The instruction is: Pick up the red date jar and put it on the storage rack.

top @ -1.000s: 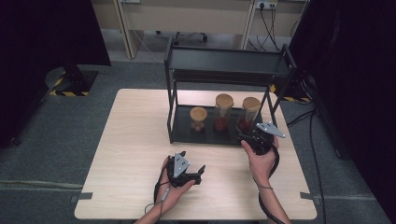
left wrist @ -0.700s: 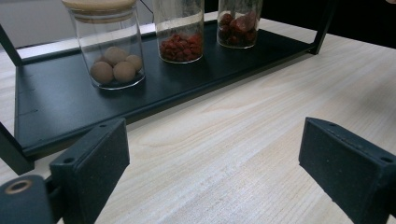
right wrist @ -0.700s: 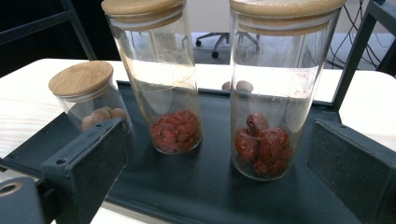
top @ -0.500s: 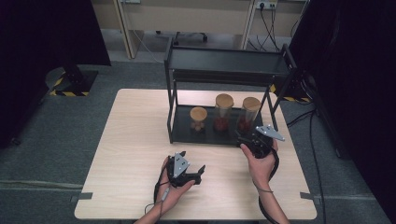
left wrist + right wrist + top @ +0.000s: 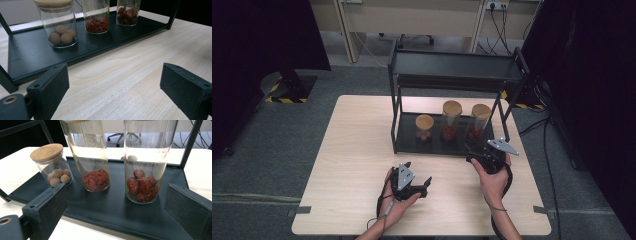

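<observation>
Grey carpet floor around a light wooden table (image 5: 357,150); a black two-tier metal rack (image 5: 452,67) sits on its far half, right of centre. Three glass jars with wooden lids stand in a row on the rack's bottom shelf (image 5: 112,212). I read them as: short jar of pale round balls (image 5: 424,127) at left, tall jar of small red berries (image 5: 450,121) in the middle, tall jar of larger dark red fruits (image 5: 478,123) at right. None touch each other.

My right gripper (image 5: 476,159) is at the near right corner of the rack, just off the shelf edge, jaws wide and holding nothing. In the right gripper view the red-fruit jar (image 5: 145,170) stands between the jaws but farther in, no contact; berry jar (image 5: 93,167) just left of it.

My left gripper (image 5: 426,186) rests low over bare table near the front edge, well apart from the rack, jaws also wide and holding nothing. The left gripper view looks across the wood towards the ball jar (image 5: 58,25).
</observation>
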### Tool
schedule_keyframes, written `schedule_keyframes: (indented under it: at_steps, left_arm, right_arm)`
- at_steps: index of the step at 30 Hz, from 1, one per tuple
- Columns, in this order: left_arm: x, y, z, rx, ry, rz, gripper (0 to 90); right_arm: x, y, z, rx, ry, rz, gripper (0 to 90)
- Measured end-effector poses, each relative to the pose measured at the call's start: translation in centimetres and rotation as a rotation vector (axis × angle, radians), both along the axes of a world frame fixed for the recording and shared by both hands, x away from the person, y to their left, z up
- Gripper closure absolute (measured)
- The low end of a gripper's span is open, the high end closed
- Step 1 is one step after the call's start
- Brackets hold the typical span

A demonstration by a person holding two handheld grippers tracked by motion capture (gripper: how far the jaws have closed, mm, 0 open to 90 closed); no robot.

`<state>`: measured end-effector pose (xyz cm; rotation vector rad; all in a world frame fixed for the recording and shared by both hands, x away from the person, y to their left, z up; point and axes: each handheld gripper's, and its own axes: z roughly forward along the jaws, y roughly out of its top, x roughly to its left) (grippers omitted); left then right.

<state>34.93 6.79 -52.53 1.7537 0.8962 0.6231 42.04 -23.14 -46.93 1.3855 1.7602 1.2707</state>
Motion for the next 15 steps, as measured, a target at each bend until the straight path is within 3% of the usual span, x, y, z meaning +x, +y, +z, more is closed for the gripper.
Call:
schedule_keyframes:
  at_steps: [15]
  left_arm:
    - [-0.01,-0.03,0.00,0.003,-0.001,-0.003,8.0]
  right_arm:
    - [-1.07,-0.63,-0.09,-0.015,0.003,0.013,5.3]
